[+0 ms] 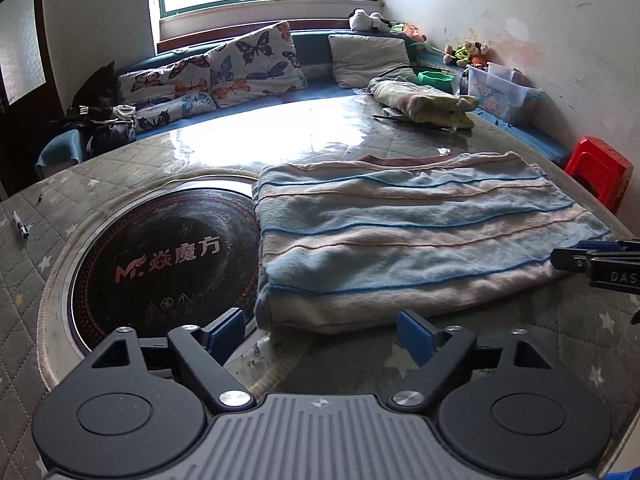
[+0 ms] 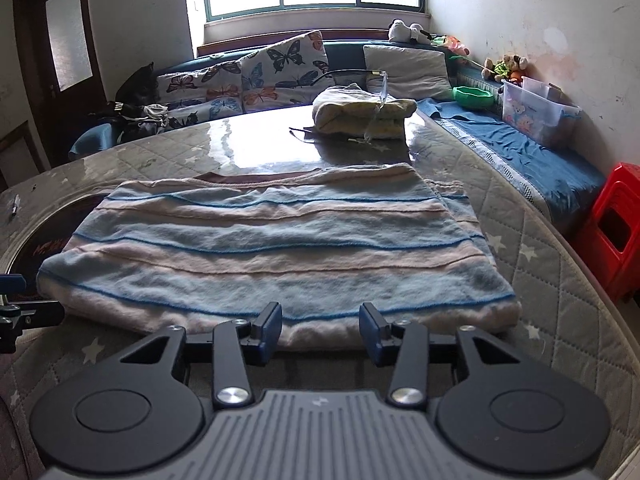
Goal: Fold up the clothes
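Note:
A folded garment with pale blue and pink stripes (image 1: 420, 236) (image 2: 272, 248) lies flat on the quilted table cover. My left gripper (image 1: 322, 336) stands wide open just short of its near left corner, nothing between the blue pads. My right gripper (image 2: 320, 330) is partly open at the garment's near edge; the fabric shows in the gap but the pads do not press on it. The right gripper's fingers (image 1: 600, 266) show at the right edge of the left wrist view. Part of the left gripper (image 2: 16, 304) shows at the left edge of the right wrist view.
A round black cooktop (image 1: 160, 256) is set into the table (image 2: 560, 280) left of the garment. A second folded cloth (image 1: 424, 102) (image 2: 360, 114) lies at the far side. Butterfly cushions (image 1: 224, 76), a clear bin (image 2: 536, 114), a red stool (image 2: 616, 232) and a marker (image 1: 20, 224) surround the table.

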Demonstrator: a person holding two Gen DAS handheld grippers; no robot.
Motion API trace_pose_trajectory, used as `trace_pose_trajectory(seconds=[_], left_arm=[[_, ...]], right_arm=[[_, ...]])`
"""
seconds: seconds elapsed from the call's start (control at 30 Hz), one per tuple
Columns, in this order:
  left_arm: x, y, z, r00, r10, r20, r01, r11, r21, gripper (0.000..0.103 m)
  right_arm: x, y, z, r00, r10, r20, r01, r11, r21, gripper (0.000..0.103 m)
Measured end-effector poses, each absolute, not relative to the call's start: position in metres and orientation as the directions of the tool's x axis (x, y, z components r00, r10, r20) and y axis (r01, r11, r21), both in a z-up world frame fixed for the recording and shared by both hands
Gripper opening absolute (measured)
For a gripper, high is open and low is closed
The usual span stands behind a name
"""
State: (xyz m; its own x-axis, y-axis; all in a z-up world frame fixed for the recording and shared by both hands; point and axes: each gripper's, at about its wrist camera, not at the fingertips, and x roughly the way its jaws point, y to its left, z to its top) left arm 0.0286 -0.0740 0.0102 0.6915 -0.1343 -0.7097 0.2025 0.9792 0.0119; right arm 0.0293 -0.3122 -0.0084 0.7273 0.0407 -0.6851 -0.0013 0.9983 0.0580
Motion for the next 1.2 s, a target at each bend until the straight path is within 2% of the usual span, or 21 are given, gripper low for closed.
trace_pose_trajectory(seconds=[0.37, 0.67, 1.2], left_arm=[[0.008, -0.079, 0.012, 0.711, -0.119, -0.693, 0.204, 0.978, 0.041, 0.103], [-0.001, -0.078, 0.012, 0.713, -0.111, -0.692, 0.195, 0.98, 0.044, 0.103], [-0.004, -0.079, 0.005, 0.713, -0.102, -0.693, 0.189, 0.981, 0.05, 0.103]], right_arm=[[0.01, -0.304, -0.01, 0.732, 0.047, -0.68, -0.008, 0.998, 0.06, 0.054], [-0.002, -0.297, -0.015, 0.728, 0.04, -0.685, -0.012, 0.999, 0.045, 0.076], [-0.002, -0.301, -0.025, 0.723, 0.017, -0.69, 0.014, 0.999, 0.039, 0.088]])
